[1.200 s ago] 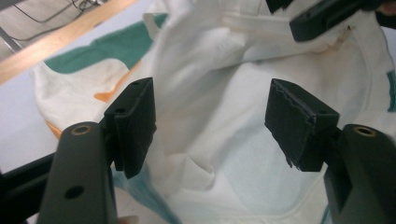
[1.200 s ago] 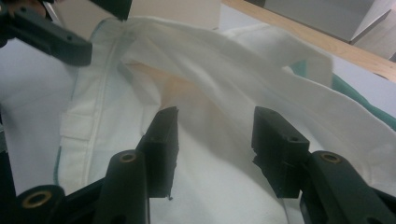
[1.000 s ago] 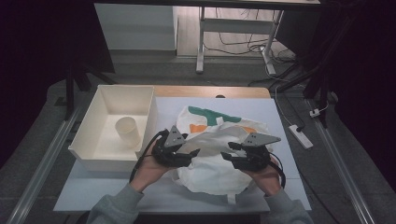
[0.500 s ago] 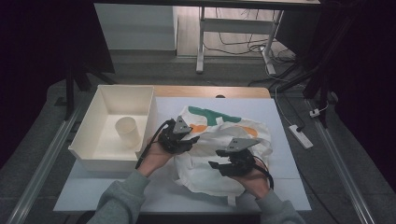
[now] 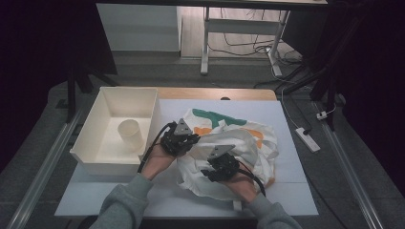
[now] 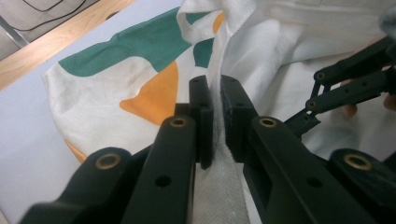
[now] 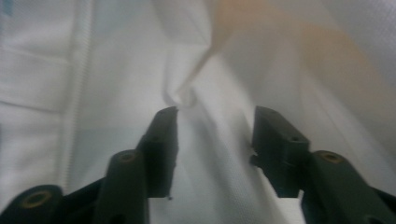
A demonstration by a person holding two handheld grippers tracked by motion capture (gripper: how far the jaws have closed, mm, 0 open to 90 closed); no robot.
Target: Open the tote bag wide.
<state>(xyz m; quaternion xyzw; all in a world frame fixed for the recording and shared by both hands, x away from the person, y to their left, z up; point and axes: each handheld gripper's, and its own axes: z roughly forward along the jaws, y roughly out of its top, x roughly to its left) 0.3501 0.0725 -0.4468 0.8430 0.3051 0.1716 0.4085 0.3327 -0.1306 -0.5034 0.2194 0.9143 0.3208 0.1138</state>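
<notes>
**Both grippers on the white printed cloth at mid-counter**

High view: A crumpled white cloth with green and orange patches lies at the centre of the pale counter, spreading toward the right of the frame. The left gripper sits at the cloth's left edge, just right of a white bin that occupies the left-centre of the frame and holds a pale cup. The right gripper rests lower and to the right, on top of the cloth's front folds. Grey sleeves enter from the bottom edge. A white power strip lies on the floor at the right.

Left gripper view: The left gripper has just been closing, and its two black jaws now stand narrow, pinching a raised ridge of the white cloth between them at the frame's centre. Green and orange shapes on the cloth fill the upper left. The right gripper shows at the right edge, over the cloth.

Right gripper view: The right gripper has just been closing a little; its jaws stand about half apart in the lower half of the frame, with white cloth lying between them but not squeezed. A small pucker of fabric rises just above the left jaw tip. A blurred orange patch shows at upper right.
</notes>
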